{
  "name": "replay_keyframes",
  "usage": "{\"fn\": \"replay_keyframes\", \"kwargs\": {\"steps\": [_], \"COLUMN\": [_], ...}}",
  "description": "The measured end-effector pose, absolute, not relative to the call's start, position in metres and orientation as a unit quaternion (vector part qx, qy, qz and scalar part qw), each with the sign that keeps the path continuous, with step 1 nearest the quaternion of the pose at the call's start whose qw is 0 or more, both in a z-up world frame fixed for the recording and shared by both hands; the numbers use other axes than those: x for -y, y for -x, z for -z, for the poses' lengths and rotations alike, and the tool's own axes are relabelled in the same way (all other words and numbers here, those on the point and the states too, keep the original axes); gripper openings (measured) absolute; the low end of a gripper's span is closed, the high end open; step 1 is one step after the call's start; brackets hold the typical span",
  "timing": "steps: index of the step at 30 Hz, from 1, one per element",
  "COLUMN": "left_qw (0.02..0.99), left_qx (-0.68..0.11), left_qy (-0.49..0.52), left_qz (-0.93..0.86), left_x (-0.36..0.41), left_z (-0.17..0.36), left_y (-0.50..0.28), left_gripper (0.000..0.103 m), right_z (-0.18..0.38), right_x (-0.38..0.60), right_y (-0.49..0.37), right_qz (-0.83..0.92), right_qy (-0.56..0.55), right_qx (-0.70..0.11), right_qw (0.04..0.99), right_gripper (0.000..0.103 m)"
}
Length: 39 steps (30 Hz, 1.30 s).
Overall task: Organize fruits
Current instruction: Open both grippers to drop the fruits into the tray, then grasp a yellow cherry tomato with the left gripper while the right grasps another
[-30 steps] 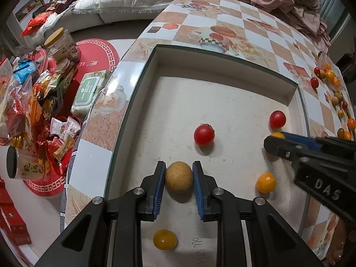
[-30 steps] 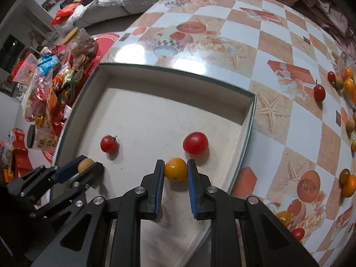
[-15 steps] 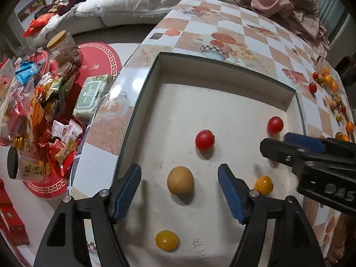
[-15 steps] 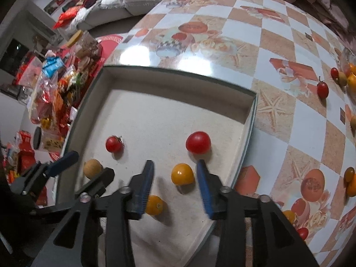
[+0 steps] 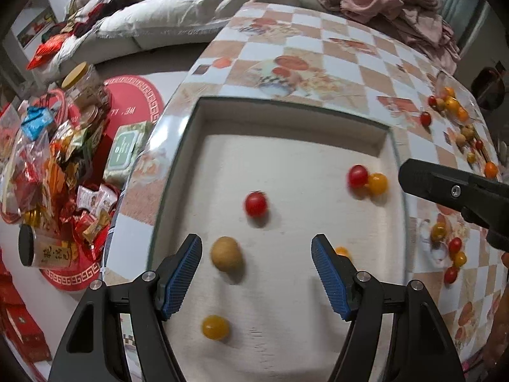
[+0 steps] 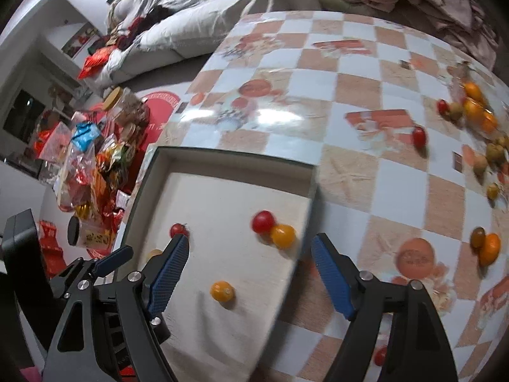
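Note:
A white tray sits on the checkered table. In it lie a tan round fruit, two red tomatoes and several yellow tomatoes, one touching the far red one. My left gripper is open and empty above the tray, the tan fruit just inside its left finger. My right gripper is open and empty over the tray's right rim; a yellow tomato lies between its fingers. The right gripper's body shows at the right of the left wrist view.
Loose red, orange and tan fruits are scattered on the table's far right, more near the tray's right side. Snack packets and jars crowd the floor at left. Pink cloth is piled behind the table.
Both grippers opened, releasing the tan fruit and the yellow tomato into the tray, and both have lifted and drawn back. The yellow tomato now touches the red one.

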<state>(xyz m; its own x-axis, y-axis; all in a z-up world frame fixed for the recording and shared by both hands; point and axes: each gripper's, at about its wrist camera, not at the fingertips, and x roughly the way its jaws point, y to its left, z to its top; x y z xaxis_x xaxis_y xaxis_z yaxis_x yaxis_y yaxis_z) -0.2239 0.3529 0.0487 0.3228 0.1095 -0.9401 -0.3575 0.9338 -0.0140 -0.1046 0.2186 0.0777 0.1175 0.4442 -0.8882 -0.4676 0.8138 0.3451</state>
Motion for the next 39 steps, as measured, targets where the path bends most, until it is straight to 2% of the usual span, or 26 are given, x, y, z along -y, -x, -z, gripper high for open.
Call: {"fn": "replay_keyframes", "kwargs": {"steps": [18, 33, 35, 37, 39], "left_qw": [0.827, 0.807, 0.802, 0.8, 0.8], "left_qx": [-0.559, -0.591, -0.597, -0.6, -0.6], "left_qy": [0.043, 0.01, 0.009, 0.011, 0.012], "left_qz": [-0.033, 0.002, 0.003, 0.003, 0.002], "left_x": [-0.237, -0.181, -0.179, -0.177, -0.175], "left_z": [-0.069, -0.037, -0.03, -0.027, -0.023], "left_y": [0.185, 0.164, 0.161, 0.159, 0.157], "left_gripper": [0.073, 0.073, 0.073, 0.073, 0.073], "right_z": [-0.062, -0.035, -0.032, -0.027, -0.023], "right_x": [-0.063, -0.017, -0.017, -0.018, -0.02], "right_y": [0.107, 0.125, 0.126, 0.128, 0.131], "right_qz": [-0.189, -0.189, -0.194, -0.205, -0.22], "right_qy": [-0.008, 0.034, 0.036, 0.044, 0.054], "right_qx": [-0.615, -0.631, -0.632, -0.633, -0.634], "right_qw": [0.766, 0.752, 0.749, 0.745, 0.739], "right_gripper": [0.082, 0.082, 0.079, 0.07, 0.066]}}
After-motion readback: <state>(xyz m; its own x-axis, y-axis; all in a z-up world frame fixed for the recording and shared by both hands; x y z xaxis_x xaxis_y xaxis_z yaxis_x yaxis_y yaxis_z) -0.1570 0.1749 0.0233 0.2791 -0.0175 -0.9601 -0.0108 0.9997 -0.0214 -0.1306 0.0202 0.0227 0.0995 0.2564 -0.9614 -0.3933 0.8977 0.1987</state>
